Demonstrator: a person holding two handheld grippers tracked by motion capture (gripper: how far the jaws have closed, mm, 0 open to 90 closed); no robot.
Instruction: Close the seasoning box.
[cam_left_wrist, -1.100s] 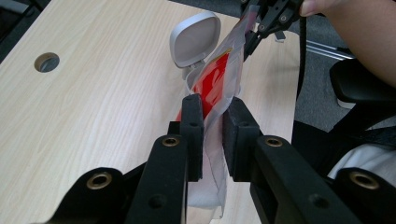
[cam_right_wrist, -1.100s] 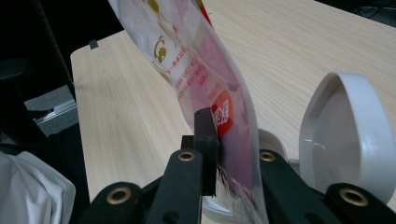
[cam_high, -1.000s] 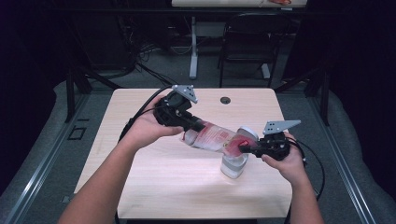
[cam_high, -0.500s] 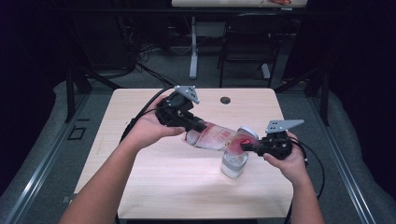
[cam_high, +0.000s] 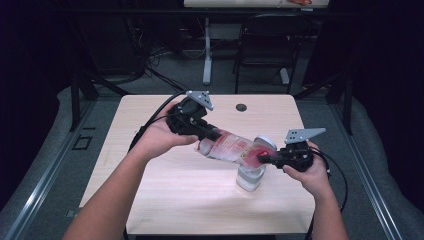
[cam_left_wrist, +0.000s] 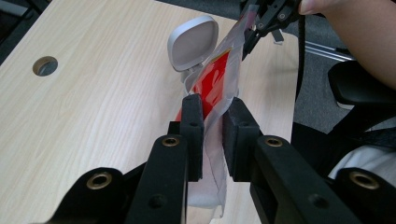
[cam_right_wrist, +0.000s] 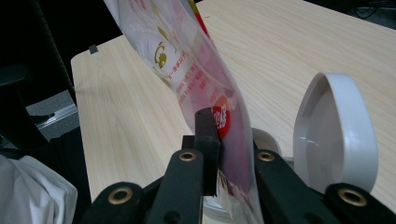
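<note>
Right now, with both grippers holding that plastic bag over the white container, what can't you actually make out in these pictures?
- Inside of the white container: high view, covered by the plastic bag; right gripper view, blocked by the bag and the jaws.
- Bag's lettering: too small in the high view, partly cut off by the right gripper in its own view.
- Bag's lower end: left gripper view, hidden behind the left gripper.
- Whether the bag touches the container: unclear in every view.

Probably office: desk (cam_high: 150, 150), chair (cam_high: 260, 45)
</note>
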